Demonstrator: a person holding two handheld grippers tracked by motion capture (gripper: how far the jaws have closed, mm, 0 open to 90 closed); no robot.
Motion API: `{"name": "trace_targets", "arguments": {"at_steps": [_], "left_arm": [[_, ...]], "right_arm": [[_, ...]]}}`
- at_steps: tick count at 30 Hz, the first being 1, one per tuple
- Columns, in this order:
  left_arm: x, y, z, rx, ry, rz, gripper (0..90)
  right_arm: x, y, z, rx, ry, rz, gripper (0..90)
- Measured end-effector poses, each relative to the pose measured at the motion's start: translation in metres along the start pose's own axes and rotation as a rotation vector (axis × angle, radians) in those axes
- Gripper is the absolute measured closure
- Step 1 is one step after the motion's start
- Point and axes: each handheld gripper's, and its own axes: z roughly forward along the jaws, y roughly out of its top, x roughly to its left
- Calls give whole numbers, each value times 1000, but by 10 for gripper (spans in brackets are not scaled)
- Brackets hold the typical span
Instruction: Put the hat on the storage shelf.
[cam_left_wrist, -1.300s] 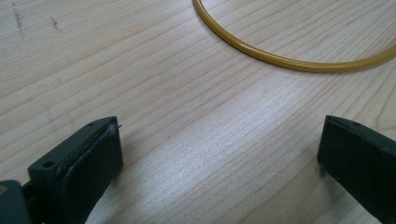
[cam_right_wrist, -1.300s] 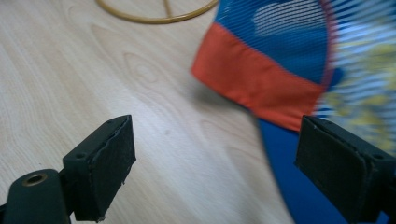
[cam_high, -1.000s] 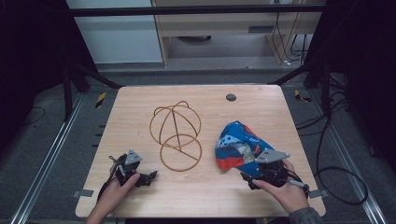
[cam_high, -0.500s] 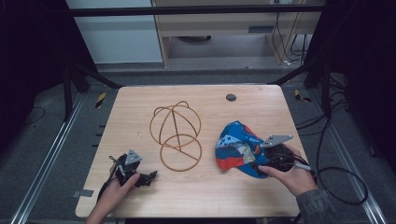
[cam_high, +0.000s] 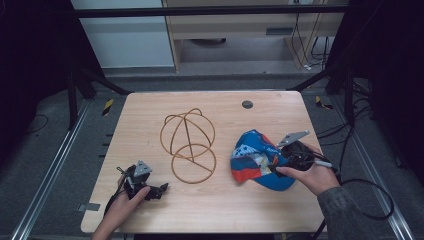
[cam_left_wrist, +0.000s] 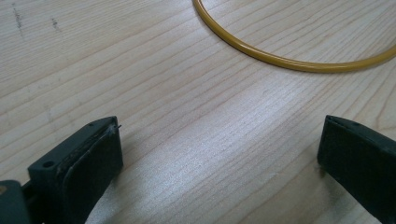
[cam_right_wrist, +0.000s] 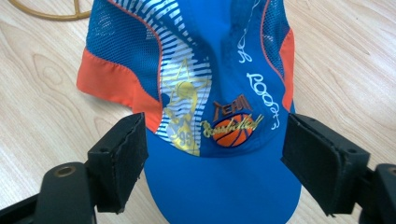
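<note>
A blue and orange cap with a basketball print lies on the right half of the wooden table. In the right gripper view the cap has its brim toward me. My right gripper hovers at the cap's right side. Its jaws have just been closing a little, and the gripper stands open astride the brim, with no clear press on it. A yellow wire frame stands mid-table. My left gripper rests open near the front left, and in its own view the gripper has bare wood between the jaws, short of the wire ring.
A small dark round disc sits in the tabletop at the back right. Black frame posts flank the table, and cables trail on the floor at the right. A corner of the wire frame lies beyond the cap.
My right gripper has moved from the cap's front edge up and round to its right side, jaws a little narrower. The cap has hardly shifted. The left gripper has stayed put.
</note>
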Motion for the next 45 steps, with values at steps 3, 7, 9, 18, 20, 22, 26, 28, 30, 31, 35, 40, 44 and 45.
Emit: {"name": "trace_targets", "arguments": {"at_steps": [3,7,9,18,20,22,26,28,30,31,35,40,44,45], "left_arm": [[0,0,0,0,0,0,0],[0,0,0,2,1,0,0],[0,0,0,2,1,0,0],[0,0,0,0,0,0,0],[0,0,0,0,0,0,0],[0,0,0,0,0,-1,0],[0,0,0,0,0,0,0],[0,0,0,0,0,0,0],[0,0,0,0,0,1,0],[0,0,0,0,0,0,0],[0,0,0,0,0,0,0],[0,0,0,2,1,1,0],[0,0,0,2,0,2,0],[0,0,0,2,-1,2,0]], "right_arm": [[-2,2,1,7,7,5,208],[-4,7,4,39,27,-5,167],[-4,8,5,46,30,-7,155],[-6,17,12,91,47,-20,114],[-8,20,15,100,50,-20,120],[-8,21,16,100,47,-21,127],[-9,25,20,112,63,-27,160],[-9,26,21,113,67,-26,168],[-9,26,22,116,74,-30,173],[-10,27,24,122,77,-30,179],[-11,27,26,125,89,-29,225],[-12,27,29,136,95,-33,280],[-12,29,29,130,105,-33,298],[-12,30,30,133,109,-40,301]]}}
